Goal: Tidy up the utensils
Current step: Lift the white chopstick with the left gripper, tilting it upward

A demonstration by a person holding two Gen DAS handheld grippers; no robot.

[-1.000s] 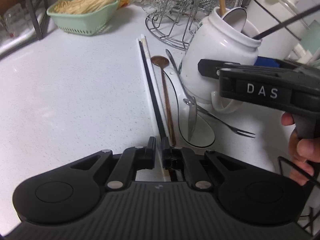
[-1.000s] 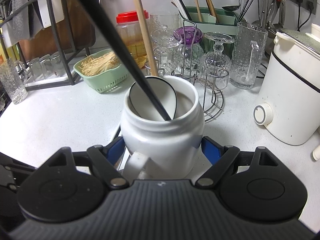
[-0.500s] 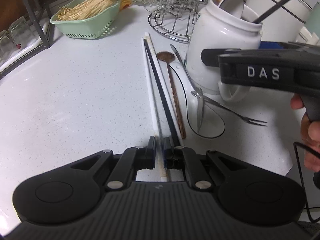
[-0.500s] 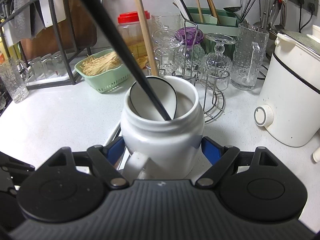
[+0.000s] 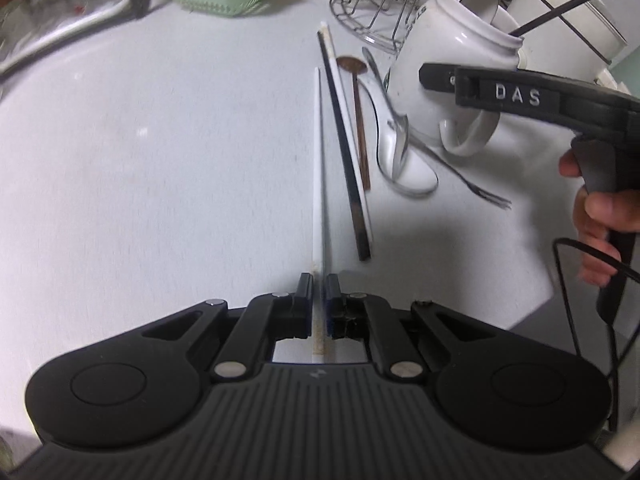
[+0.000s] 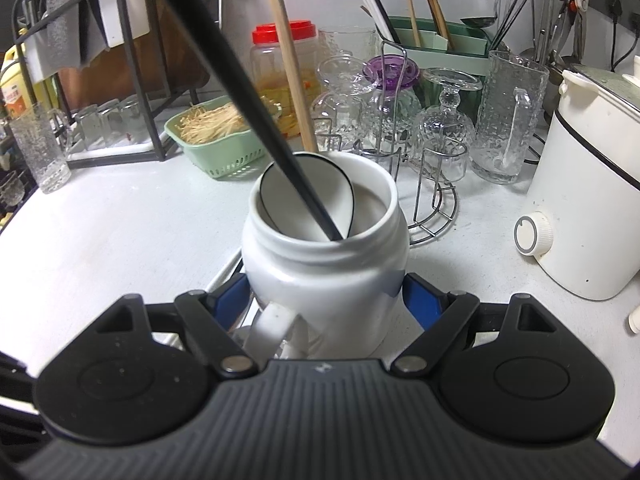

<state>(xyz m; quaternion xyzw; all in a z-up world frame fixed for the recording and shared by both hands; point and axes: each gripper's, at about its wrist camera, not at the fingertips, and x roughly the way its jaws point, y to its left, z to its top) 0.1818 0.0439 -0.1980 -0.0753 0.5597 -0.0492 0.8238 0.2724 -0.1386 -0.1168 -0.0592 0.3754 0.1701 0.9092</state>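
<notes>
My left gripper (image 5: 319, 294) is shut on a white chopstick (image 5: 318, 152) and holds it lifted, pointing away over the white counter. A black chopstick (image 5: 343, 140), a second white chopstick (image 5: 334, 60), a brown wooden spoon (image 5: 357, 108), a white ceramic spoon (image 5: 404, 160), a metal spoon (image 5: 396, 128) and a small fork (image 5: 464, 176) lie on the counter to its right. My right gripper (image 6: 326, 300) is shut on the white jar mug (image 6: 324, 252), which holds a white spoon (image 6: 288, 196), a black chopstick (image 6: 240, 92) and a wooden stick (image 6: 290, 72). The mug also shows in the left wrist view (image 5: 448, 60).
A green basket of sticks (image 6: 216, 136) stands at the back left beside a black wire rack (image 6: 132, 80). A metal glass stand with glasses (image 6: 400, 120), a glass jug (image 6: 508, 116), a green utensil holder (image 6: 424, 36) and a white cooker (image 6: 592, 200) stand behind and right.
My left gripper has drawn back and left, lifting the white chopstick away from the black one on the counter. The right gripper and mug have stayed put.
</notes>
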